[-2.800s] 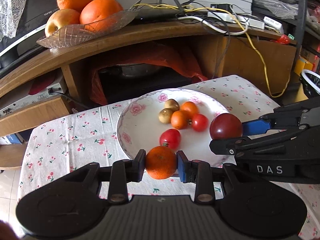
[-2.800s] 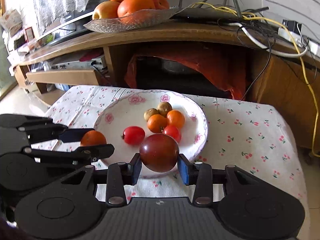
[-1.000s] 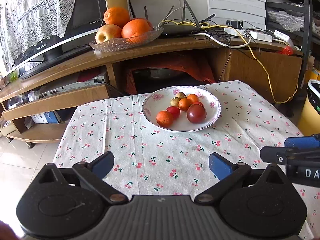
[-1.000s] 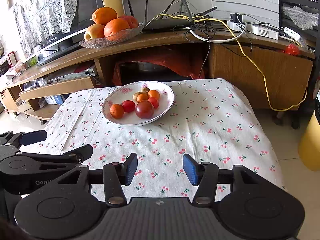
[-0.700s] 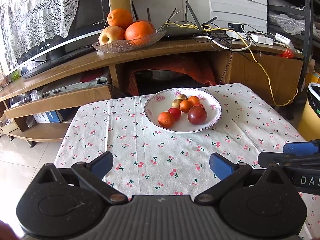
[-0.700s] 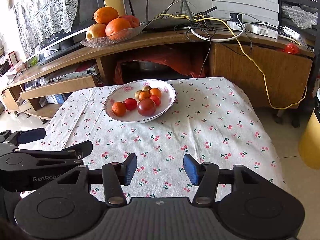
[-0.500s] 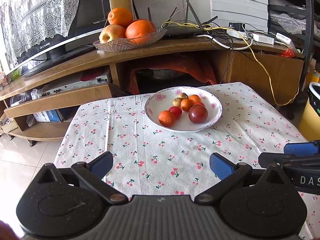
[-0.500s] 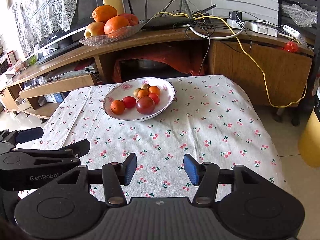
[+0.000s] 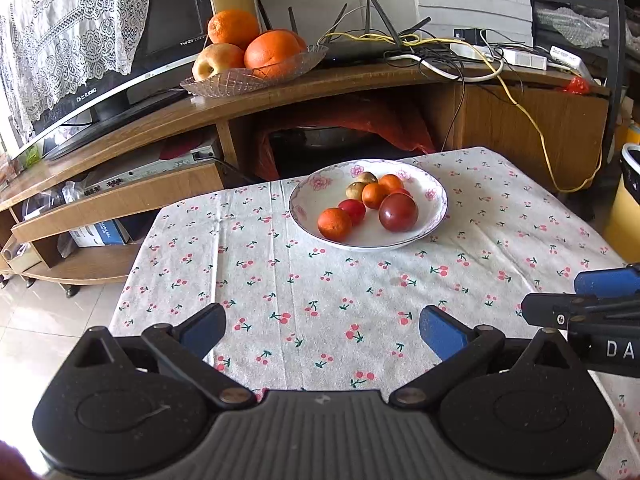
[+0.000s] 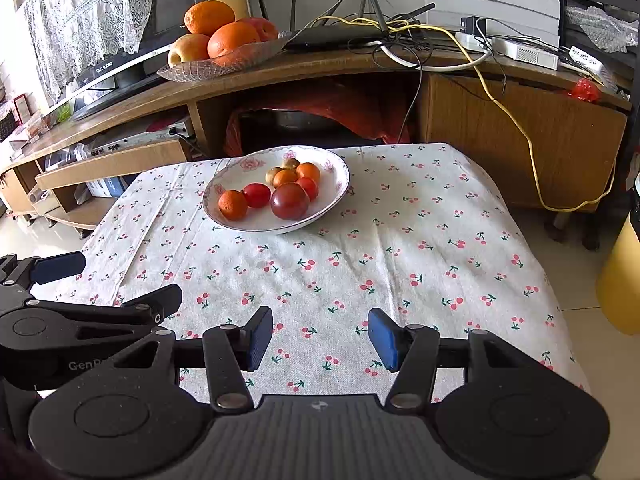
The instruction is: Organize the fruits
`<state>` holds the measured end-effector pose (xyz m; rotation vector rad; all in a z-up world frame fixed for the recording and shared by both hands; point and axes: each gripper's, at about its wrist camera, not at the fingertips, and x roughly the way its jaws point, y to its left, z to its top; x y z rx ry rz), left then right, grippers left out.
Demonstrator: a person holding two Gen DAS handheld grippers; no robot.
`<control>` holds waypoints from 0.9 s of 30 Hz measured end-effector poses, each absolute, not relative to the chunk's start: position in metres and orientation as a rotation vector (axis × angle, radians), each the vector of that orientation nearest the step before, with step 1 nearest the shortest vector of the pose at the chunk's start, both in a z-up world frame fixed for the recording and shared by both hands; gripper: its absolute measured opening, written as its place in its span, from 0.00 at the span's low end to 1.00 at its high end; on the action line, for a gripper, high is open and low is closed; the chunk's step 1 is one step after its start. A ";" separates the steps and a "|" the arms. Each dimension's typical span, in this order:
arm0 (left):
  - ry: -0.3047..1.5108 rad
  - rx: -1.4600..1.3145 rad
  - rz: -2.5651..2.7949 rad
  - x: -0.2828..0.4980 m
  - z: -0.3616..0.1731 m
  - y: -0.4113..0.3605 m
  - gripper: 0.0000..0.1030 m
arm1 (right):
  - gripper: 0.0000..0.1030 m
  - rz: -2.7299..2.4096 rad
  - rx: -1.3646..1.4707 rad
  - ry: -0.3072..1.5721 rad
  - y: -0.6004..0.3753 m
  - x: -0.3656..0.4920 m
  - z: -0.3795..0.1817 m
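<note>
red small fruit (image 9: 401, 192) half hidden behind dark tomato (image 9: 398, 212); both tools spread, empty.

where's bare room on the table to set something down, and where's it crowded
Bare tablecloth lies right of the plate, and in front of it up to the open left gripper and right gripper. Inside the plate, fruit clusters right; its left side is bare.
</note>
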<state>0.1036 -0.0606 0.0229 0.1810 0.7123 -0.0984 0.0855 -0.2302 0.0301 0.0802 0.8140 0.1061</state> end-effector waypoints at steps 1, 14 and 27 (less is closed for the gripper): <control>0.712 0.180 -0.099 0.103 0.023 -0.061 1.00 | 0.48 0.106 0.079 0.814 -0.230 0.085 0.030; 0.701 0.156 -0.104 0.089 0.032 -0.054 1.00 | 0.50 0.096 0.086 0.808 -0.228 0.070 0.035; 0.702 0.122 -0.098 0.059 0.036 -0.047 1.00 | 0.50 0.088 0.104 0.799 -0.225 0.042 0.039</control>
